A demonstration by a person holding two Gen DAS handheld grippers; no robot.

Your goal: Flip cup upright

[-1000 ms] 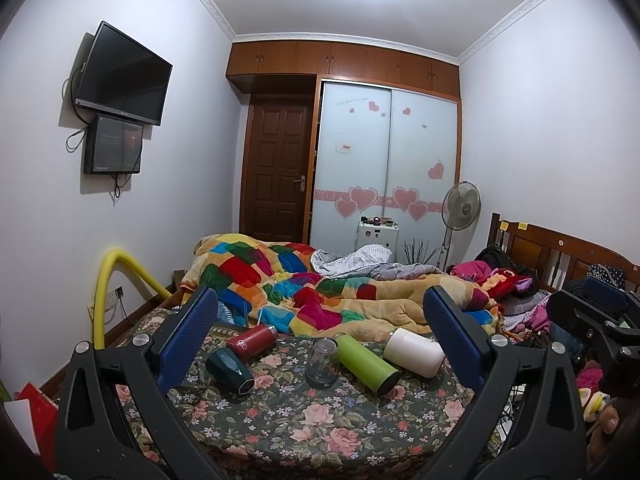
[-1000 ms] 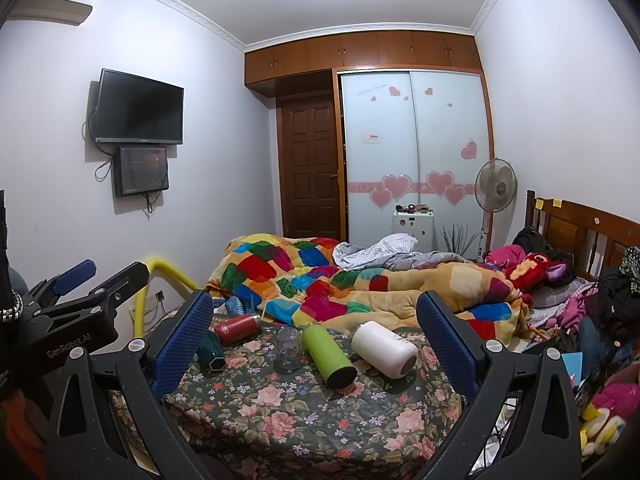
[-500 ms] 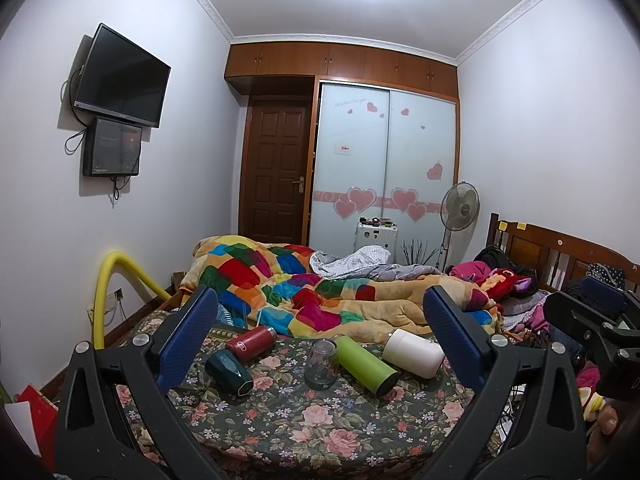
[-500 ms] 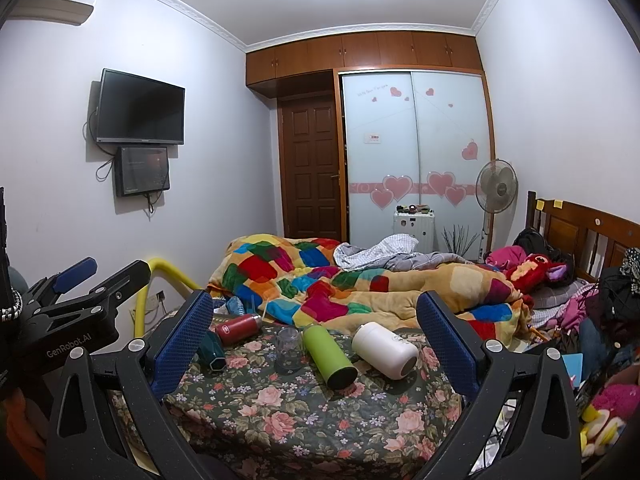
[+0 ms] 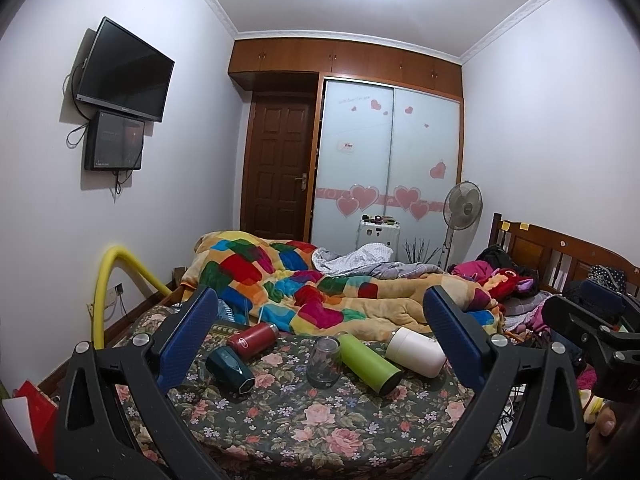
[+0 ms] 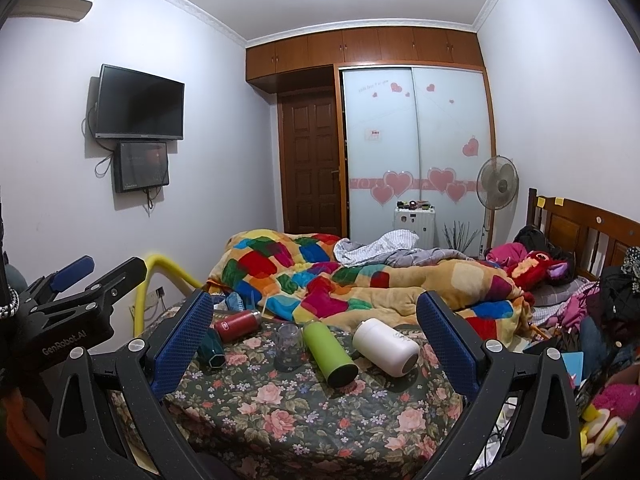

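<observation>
Several cups lie on a floral-covered table (image 5: pixel 320 432). A dark green cup (image 5: pixel 230 370), a red flask (image 5: pixel 253 339), a green flask (image 5: pixel 369 363) and a white flask (image 5: pixel 416 351) lie on their sides. A clear glass (image 5: pixel 323 361) stands mouth down between them. The right wrist view shows the same dark green cup (image 6: pixel 211 348), red flask (image 6: pixel 236 325), glass (image 6: pixel 289 346), green flask (image 6: pixel 329 353) and white flask (image 6: pixel 385 345). My left gripper (image 5: pixel 320 340) and right gripper (image 6: pixel 314 338) are both open and empty, held short of the cups.
A bed with a patchwork quilt (image 5: pixel 320 284) lies right behind the table. A yellow padded rail (image 5: pixel 116 280) stands at the left. Clutter and a headboard (image 6: pixel 580 240) fill the right side. The left gripper's body (image 6: pixel 60 312) shows at the right wrist view's left edge.
Both views have shifted only slightly; the grippers stay open and the cups have not moved.
</observation>
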